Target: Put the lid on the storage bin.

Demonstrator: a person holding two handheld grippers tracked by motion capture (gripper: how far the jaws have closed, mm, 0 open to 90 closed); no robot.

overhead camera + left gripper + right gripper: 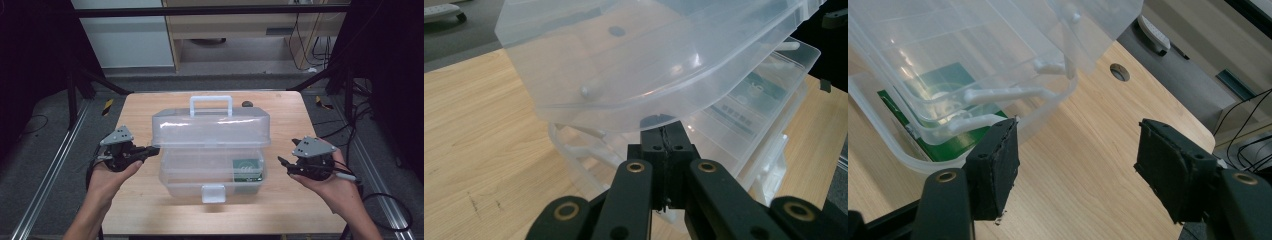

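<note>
Left gripper view has the left gripper (pixel 666 150) with jaws pressed together just under the raised lid (pixel 634 55) of the one clear toolbox (pixel 212 165) at mid-table. Beside the box, the right gripper (pixel 1075 165) is spread, empty. Judged step: opening; next, lift the lid fully back. Inside: one green packet (pixel 247 169)

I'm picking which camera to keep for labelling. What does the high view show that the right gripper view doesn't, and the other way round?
Only the high view takes in the left claw at the raised lid, the lid's handle, the box's front latch and both hands. Only the right gripper view shows the right claw up close, its jaws apart with nothing between them. Both share the clear plastic box, the green item inside it, the wooden table and the round hole in the tabletop.
</note>
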